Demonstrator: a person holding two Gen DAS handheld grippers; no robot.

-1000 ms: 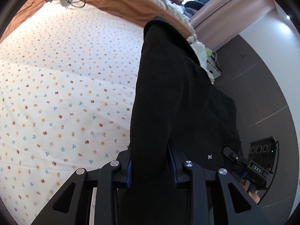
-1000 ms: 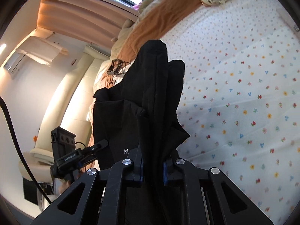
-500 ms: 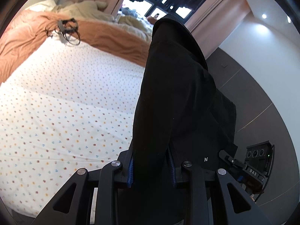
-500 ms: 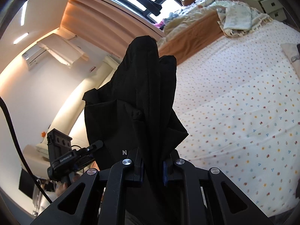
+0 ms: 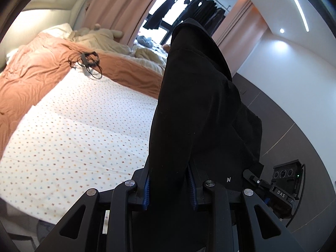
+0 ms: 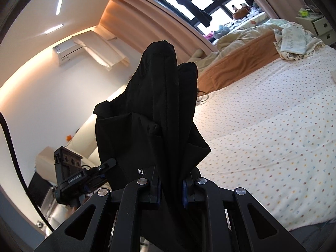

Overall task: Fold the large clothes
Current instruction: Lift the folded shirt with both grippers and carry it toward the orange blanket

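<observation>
A large black garment [image 5: 195,109] hangs in the air between both grippers, lifted clear of the bed. My left gripper [image 5: 169,189] is shut on a thick fold of it, the cloth rising in a tall peak above the blue pads. In the right wrist view the same black garment [image 6: 159,109] bunches upward, and my right gripper [image 6: 170,189] is shut on a thinner fold. Each view shows the other gripper at its edge: the right gripper [image 5: 271,189] low right, the left gripper [image 6: 84,178] low left. The lower part of the garment is hidden behind the fingers.
A bed with a white flower-dotted sheet [image 5: 73,130] lies below and ahead. An orange-brown quilt [image 5: 37,71] and cream bedding [image 5: 100,37] are heaped at its far side, with a black cable bundle [image 5: 89,59] on the quilt. Folded pale cloth [image 6: 294,40] lies near a nightstand [image 6: 319,27]. Curtains and a window are beyond.
Both grippers have risen with the black garment and tipped up toward level: the bed has dropped lower in both views, and the window, curtains and ceiling lights have come into sight. Both grips are unchanged.
</observation>
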